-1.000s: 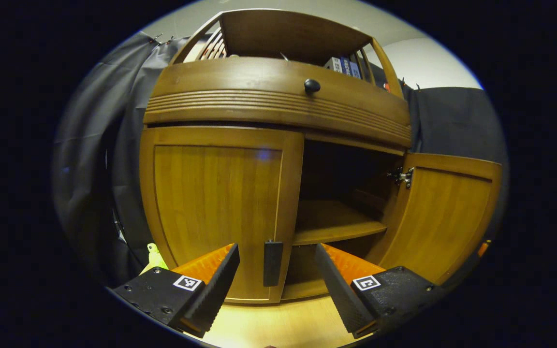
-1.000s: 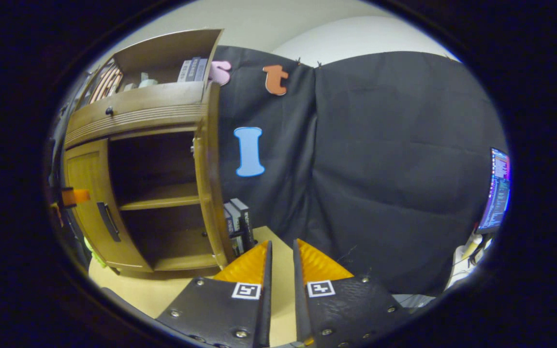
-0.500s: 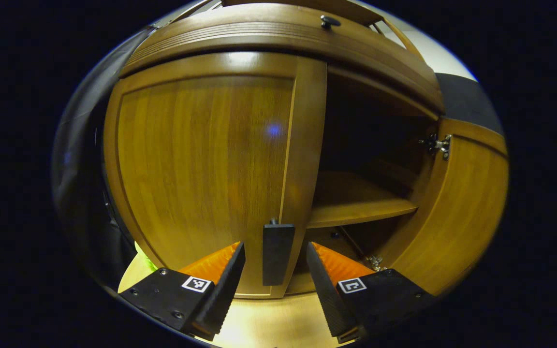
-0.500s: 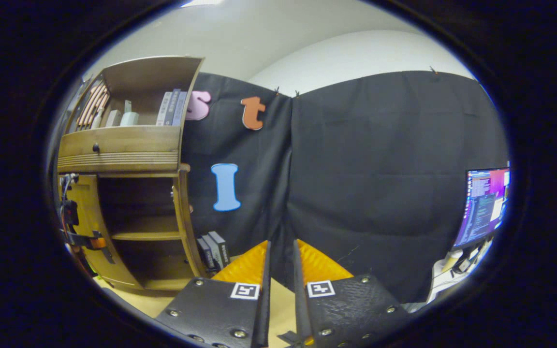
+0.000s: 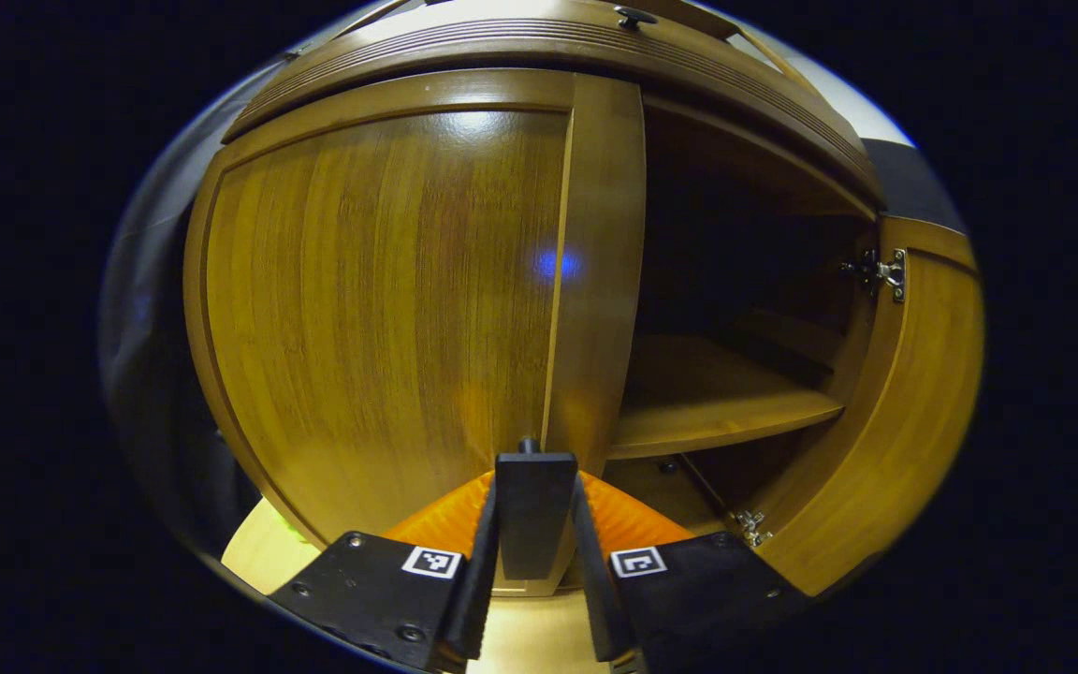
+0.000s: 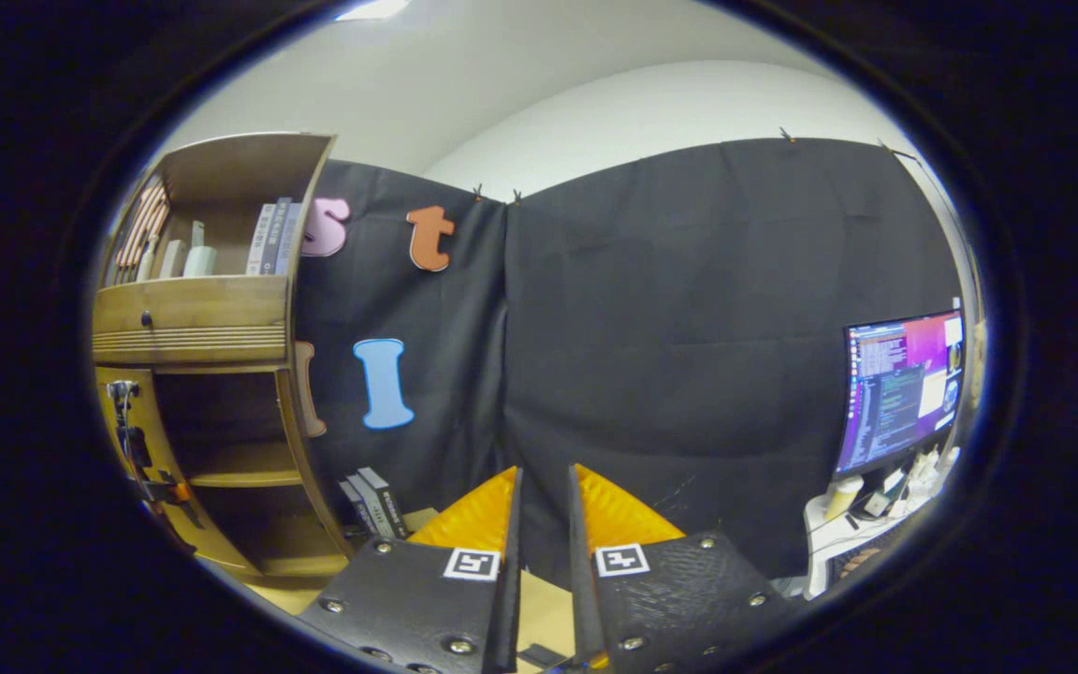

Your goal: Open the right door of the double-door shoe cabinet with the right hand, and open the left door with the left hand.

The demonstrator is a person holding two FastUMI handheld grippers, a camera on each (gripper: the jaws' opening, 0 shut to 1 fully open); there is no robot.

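Observation:
In the left gripper view the wooden shoe cabinet is very close. Its left door [image 5: 380, 300] is closed, and the dark upright handle [image 5: 535, 515] on it stands between the fingers of my left gripper [image 5: 534, 482], which is shut on it. The right door [image 5: 913, 421] is swung wide open, showing the dark inside and a shelf [image 5: 717, 412]. My right gripper [image 6: 542, 487] is shut on nothing, away to the right of the cabinet [image 6: 193, 323] and facing the black cloth wall. In the right gripper view the left gripper [image 6: 165, 489] appears small at the left door.
A drawer with a dark knob [image 5: 633, 16] runs above the doors. Books [image 6: 371, 501] lean beside the cabinet's right side, and more stand on its top shelf [image 6: 268, 239]. A lit monitor [image 6: 899, 388] stands at the far right. Pale wooden floor [image 5: 520, 637] lies below the doors.
My left gripper has moved in and shut on the left door's handle. The right gripper has turned further right, away from the cabinet, staying shut.

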